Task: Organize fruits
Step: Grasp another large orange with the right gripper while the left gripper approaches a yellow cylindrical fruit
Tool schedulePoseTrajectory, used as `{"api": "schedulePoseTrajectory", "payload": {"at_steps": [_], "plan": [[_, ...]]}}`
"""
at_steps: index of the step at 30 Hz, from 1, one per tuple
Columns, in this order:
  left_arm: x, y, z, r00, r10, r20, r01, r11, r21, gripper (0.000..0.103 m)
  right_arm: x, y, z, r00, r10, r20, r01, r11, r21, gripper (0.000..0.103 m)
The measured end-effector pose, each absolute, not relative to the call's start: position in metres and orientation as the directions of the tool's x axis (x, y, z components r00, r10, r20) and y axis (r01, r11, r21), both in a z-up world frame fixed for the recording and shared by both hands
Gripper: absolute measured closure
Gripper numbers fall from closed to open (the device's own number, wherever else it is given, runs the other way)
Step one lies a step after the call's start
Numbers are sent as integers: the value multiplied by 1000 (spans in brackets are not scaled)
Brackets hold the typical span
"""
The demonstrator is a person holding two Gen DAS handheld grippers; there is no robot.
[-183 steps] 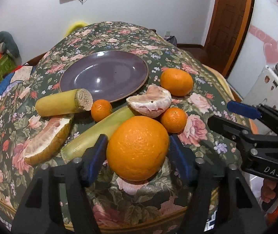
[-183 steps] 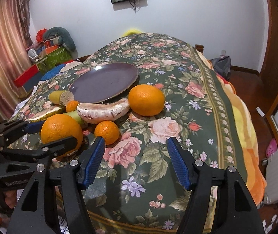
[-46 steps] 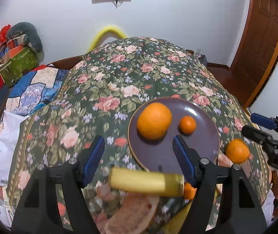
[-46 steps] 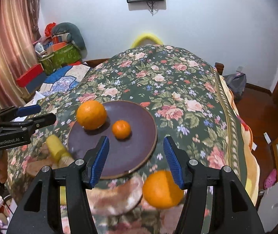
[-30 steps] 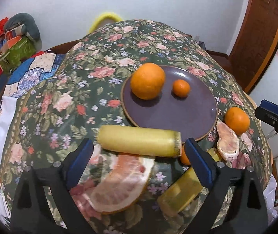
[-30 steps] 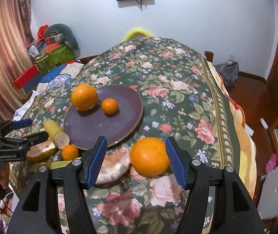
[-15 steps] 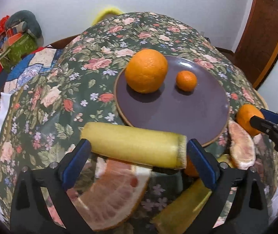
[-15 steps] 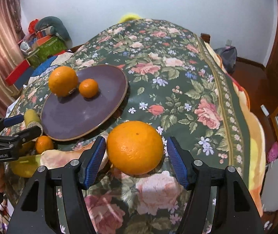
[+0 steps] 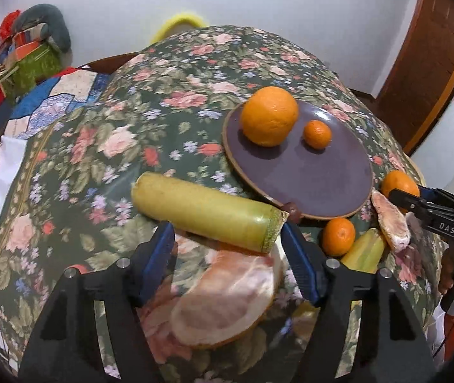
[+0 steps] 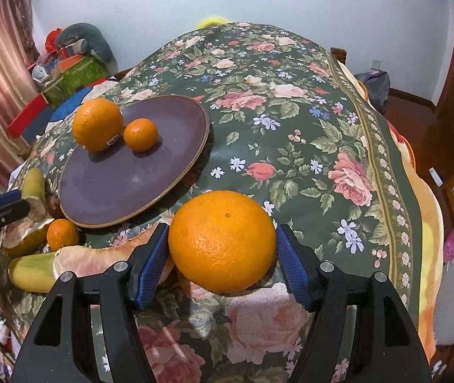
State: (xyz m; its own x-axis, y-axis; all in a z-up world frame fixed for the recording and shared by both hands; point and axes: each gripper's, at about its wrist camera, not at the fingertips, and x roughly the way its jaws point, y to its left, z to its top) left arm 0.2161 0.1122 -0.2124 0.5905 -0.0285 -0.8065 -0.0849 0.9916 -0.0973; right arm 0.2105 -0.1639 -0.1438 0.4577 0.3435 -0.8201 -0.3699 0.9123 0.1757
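The left claw point(image 9: 227, 239) is spread wide just short of a yellow-green stalk piece point(image 9: 208, 212) that lies crosswise on the floral tabletop point(image 9: 106, 146); its blue pads point(image 9: 160, 255) sit at the near side of the stalk without visibly touching it, and the stalk's cut end points to the claw's right. Under and between the fingers lies a peeled pomelo wedge point(image 9: 227, 300), pale pink flesh up. Ahead and to the right of this claw sits a purple plate point(image 9: 316, 178) holding a large orange point(image 9: 269, 115) and, just beside it, a small mandarin point(image 9: 317, 134). To the claw's right, off the plate's near rim, are another mandarin point(image 9: 338, 236), a second yellow-green stalk piece point(image 9: 364, 252) and a second pomelo wedge point(image 9: 389, 223). The right claw point(image 10: 222, 249) is also spread, its fingers flanking a second large orange point(image 10: 222, 241) that rests on the tabletop; the pads point(image 10: 292, 265) stand close on either side, but whether they press the peel cannot be told. Ahead and to the left of the right claw is the plate with its two fruits, and further left, off the plate's near rim, the loose mandarin and the other pieces beside the left claw's tip.
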Motion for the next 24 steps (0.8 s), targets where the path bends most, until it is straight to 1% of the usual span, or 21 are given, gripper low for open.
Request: {"api": "schedulePoseTrajectory", "payload": {"at_steps": [2,6,9,14,20,24], "plan": [[212,116,-212,592,17,-806,-109,992,-59,33,211,-165,-144,452,351,-820,-368,911,187,38],[205,131,-215,579,28,-815,-146,987,-70,34,213,-165,-146,446,360,-820,-367,909,199,40],[199,141,-222,555,88,-827,-194,981,-25,35,211,-163,-144,454,354,-818,-370,910,189,41],[192,160,-228,527,67,-847,-225,972,-63,35,210,-165,-142,467,353,-811,-364,912,188,41],[198,156,-211,577,70,-814,-228,970,-78,34,209,-164,-134,490,356,-796,-364,913,184,41],[219,160,-213,577,68,-814,-252,963,-97,34,208,-162,-127,507,356,-785,-373,912,172,41]]}}
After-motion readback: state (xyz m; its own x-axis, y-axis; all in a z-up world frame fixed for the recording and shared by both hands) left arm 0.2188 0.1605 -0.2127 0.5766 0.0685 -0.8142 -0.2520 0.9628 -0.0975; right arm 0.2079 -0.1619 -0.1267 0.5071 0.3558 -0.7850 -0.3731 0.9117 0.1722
